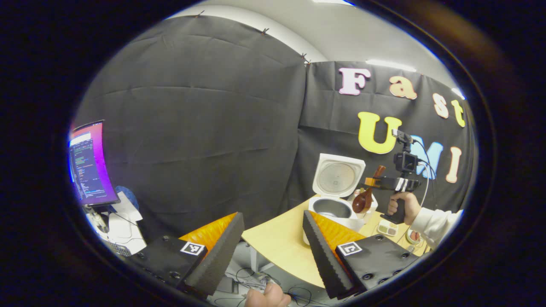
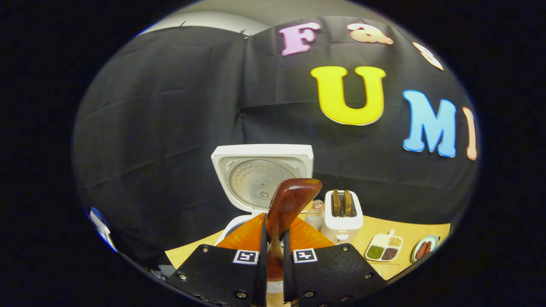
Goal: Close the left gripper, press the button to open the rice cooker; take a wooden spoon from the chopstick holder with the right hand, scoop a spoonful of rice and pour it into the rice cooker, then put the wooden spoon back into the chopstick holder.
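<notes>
rice cooker (image 1: 335,200) sits on the counter (image 1: 277,243) with lid up, so the button step looks done. right gripper (image 1: 373,182) hovers just right of the cooker, held by a hand (image 1: 403,204); jaws clamped narrow on the handle of the wooden spoon (image 1: 362,200), bowl end hanging down by the cooker's rim. in the right gripper view the spoon handle (image 2: 290,204) sticks up between the jaws, cooker lid (image 2: 261,177) right behind it. left gripper (image 1: 273,247) is well back from the cooker near the counter edge, jaws wide apart, holding nothing.

step in hand: scoop or pour, can't tell which; can't tell if rice is in the spoon or the pot. chopstick holder is hidden behind the spoon, if there.

next: tip the spoon over the pot if loaded, then return it to the holder.

right of the cooker: bottle (image 2: 315,215), toaster (image 2: 342,213), divided dish of grains (image 2: 384,247), plate (image 2: 424,248). monitor (image 1: 90,164) far left of the cooker. no brand or label readable.
</notes>
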A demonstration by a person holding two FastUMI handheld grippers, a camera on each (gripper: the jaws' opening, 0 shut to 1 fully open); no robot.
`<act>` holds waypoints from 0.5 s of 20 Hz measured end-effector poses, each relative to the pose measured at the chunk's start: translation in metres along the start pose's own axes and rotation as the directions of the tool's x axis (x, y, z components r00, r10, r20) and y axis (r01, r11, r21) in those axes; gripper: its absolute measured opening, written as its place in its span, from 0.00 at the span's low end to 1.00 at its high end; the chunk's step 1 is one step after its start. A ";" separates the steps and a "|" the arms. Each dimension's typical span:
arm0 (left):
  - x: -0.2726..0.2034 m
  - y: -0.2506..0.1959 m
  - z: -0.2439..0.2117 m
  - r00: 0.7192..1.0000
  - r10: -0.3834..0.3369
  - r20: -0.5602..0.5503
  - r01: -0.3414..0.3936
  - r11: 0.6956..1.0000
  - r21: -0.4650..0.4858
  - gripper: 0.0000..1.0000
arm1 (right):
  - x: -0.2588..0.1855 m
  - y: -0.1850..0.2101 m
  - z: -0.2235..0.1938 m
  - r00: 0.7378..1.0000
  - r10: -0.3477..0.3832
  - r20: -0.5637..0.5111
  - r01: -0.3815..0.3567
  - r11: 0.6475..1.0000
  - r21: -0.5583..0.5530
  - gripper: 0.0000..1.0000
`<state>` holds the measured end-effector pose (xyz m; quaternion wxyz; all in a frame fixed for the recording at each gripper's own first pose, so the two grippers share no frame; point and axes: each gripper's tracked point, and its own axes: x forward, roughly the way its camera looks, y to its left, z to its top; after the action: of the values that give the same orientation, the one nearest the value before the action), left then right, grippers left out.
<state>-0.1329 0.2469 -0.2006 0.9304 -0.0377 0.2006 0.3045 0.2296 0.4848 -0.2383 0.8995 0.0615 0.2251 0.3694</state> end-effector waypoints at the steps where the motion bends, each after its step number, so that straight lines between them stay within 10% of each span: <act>1: 0.000 -0.005 -0.002 0.999 -0.032 -0.001 0.032 0.999 -0.013 0.94 | -0.016 -0.018 0.005 1.000 -0.030 0.006 0.030 0.999 0.020 0.15; 10: -0.009 -0.050 -0.011 0.987 -0.162 0.009 0.162 0.985 -0.054 0.93 | -0.142 -0.215 -0.011 0.946 -0.324 -0.018 0.322 0.931 0.170 0.15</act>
<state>-0.1144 0.1993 -0.2098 0.9511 -0.0788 0.1866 0.2333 0.2727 0.2311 -0.2571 0.9406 0.1022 0.2581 0.1956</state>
